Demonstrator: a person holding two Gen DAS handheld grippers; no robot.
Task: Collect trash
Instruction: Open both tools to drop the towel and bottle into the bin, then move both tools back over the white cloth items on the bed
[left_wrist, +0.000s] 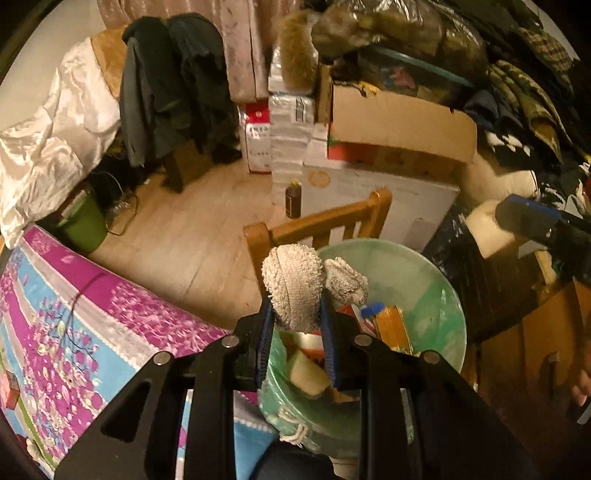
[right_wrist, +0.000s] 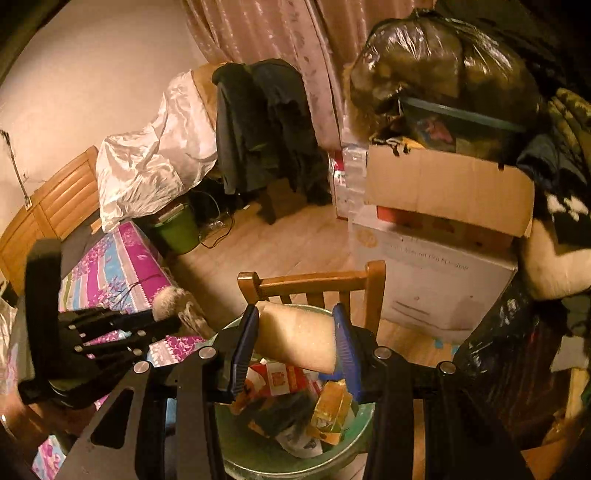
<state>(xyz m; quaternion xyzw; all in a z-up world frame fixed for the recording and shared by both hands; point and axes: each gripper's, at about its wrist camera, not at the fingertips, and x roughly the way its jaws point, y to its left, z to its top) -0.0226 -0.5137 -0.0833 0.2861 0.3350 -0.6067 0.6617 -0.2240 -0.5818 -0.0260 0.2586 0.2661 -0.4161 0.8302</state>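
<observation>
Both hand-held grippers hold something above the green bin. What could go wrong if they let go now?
1. The left hand-held gripper holds a grey cloth over the near rim of the bin, not its middle; it may fall outside.
2. The right hand-held gripper pinches a beige foam block; the bin looks already full of wrappers, so the block could bounce or roll out.

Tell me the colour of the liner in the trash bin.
Translucent pale green bin liner, clearest in the left wrist view.
</observation>
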